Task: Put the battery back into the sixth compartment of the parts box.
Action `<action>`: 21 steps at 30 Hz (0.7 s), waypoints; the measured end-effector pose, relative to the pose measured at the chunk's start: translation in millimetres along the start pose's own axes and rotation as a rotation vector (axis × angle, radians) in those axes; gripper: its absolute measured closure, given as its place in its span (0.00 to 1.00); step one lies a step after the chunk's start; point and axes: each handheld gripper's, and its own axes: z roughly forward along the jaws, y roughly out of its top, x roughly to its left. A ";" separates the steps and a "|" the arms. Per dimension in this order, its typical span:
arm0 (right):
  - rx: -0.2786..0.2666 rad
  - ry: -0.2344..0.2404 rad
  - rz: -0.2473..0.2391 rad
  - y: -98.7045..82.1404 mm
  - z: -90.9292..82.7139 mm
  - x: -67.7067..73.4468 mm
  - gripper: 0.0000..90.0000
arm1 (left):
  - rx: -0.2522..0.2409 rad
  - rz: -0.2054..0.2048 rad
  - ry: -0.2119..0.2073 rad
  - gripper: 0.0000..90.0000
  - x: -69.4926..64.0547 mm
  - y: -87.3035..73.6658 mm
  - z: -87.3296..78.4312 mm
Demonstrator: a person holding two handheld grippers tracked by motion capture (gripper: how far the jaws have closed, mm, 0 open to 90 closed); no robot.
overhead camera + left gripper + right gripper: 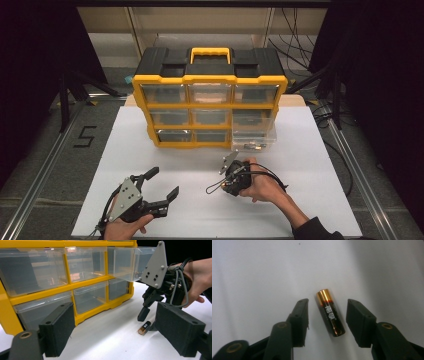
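In front of the yellow drawer organizer [210, 105], the open right hand-held gripper [327, 312] is straddling an AA battery [330, 312]; it should be closing squarely across its middle.

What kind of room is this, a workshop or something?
Probably a lab set up for recording hand tasks: a white table on a metal frame, dark curtains at the sides, loose cables behind, and a numbered floor mark.

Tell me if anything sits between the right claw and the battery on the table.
Nothing visible does. The right claw is open, one jaw on each side of the battery, which lies flat on the white table with bare surface around it.
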 end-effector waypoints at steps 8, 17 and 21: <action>0.014 0.009 0.009 -0.5 3.9 0.1 0.74 | 0.000 0.000 0.000 0.18 0.0 0.0 0.0; 0.056 0.031 -0.008 -0.8 6.0 1.4 0.84 | 0.001 -0.001 0.000 0.18 -0.1 -0.1 0.0; 0.047 0.017 -0.014 -0.7 6.4 2.9 0.85 | 0.001 -0.001 0.000 0.18 -0.1 -0.1 0.0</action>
